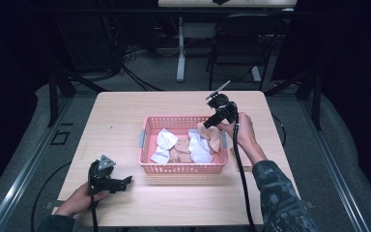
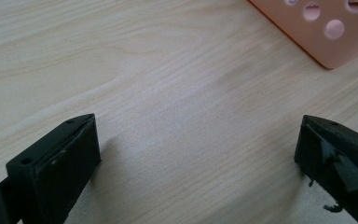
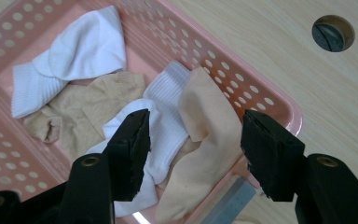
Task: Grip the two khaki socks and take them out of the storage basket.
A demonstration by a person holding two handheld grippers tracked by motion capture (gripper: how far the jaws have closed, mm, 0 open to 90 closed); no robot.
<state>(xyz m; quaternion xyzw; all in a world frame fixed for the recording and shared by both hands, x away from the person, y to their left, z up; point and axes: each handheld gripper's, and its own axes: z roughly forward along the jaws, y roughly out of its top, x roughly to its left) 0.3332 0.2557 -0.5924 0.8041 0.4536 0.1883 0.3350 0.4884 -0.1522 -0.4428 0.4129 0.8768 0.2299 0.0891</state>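
We see a pink basket (image 1: 147, 145) of white and tan socks (image 1: 209, 137) on our table (image 1: 121, 111). Our right gripper (image 1: 207, 123) dips over its far right corner, seemingly touching a tan sock. Our left gripper (image 1: 125, 181) rests near the front edge, well apart.

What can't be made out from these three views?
- Right gripper, right gripper view: the jaws straddle the peach sock; whether the pads touch it cannot be told.
- Basket, high view: how many socks lie in it; they overlap.
- Basket corner, left gripper view: cut off by the frame edge.
- Left gripper, high view: too small to read its jaw gap; the left gripper view shows it open over bare table.
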